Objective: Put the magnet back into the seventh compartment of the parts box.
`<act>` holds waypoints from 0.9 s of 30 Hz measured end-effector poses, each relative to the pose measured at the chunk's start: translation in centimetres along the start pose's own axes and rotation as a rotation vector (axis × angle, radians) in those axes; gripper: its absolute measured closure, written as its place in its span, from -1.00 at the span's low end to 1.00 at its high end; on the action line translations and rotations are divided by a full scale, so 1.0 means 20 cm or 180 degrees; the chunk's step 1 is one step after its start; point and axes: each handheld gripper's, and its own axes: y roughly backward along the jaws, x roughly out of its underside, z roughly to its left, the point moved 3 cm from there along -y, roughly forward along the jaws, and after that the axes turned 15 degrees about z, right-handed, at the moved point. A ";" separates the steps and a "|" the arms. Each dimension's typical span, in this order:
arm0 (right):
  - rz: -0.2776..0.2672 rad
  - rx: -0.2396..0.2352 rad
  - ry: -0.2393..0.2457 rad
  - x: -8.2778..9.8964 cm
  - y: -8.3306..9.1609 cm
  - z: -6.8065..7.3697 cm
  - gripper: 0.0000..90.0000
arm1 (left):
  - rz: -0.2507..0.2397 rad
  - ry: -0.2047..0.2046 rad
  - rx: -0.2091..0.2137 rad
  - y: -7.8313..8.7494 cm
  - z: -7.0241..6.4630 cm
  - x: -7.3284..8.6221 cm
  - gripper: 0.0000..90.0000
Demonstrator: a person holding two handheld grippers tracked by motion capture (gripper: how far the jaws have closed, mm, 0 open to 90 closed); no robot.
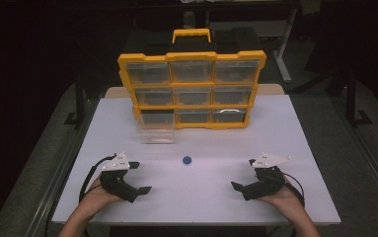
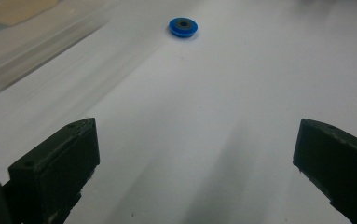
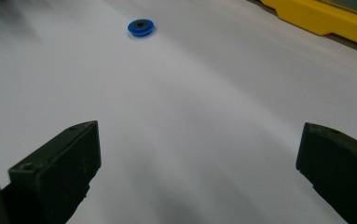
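A small blue disc with a dark centre [image 1: 187, 160] lies flat on the white table [image 1: 196, 197], midway between both hands. My left gripper [image 1: 140, 177] rests near the front left, jaws wide apart and empty. My right gripper [image 1: 244, 174] mirrors it at the front right, also open with nothing between its jaws. In the left gripper view the disc [image 2: 183, 26] lies far ahead beyond the open jaws [image 2: 195, 154]. The right gripper view has the disc [image 3: 141, 26] ahead and to the left of its gripper [image 3: 197, 154].
A yellow organiser [image 1: 192, 89] with clear drawers stands upright at the back of the table. One clear drawer [image 1: 156, 134] lies pulled out in front of its lower left. A yellow edge of the organiser [image 3: 325, 18] crosses the right gripper view's top right.
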 end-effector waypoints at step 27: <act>0.0024 -0.0097 0.0092 -0.09 -0.05 0.03 -1.00 | -0.0085 0.0095 0.0008 0.00 0.01 0.01 -0.99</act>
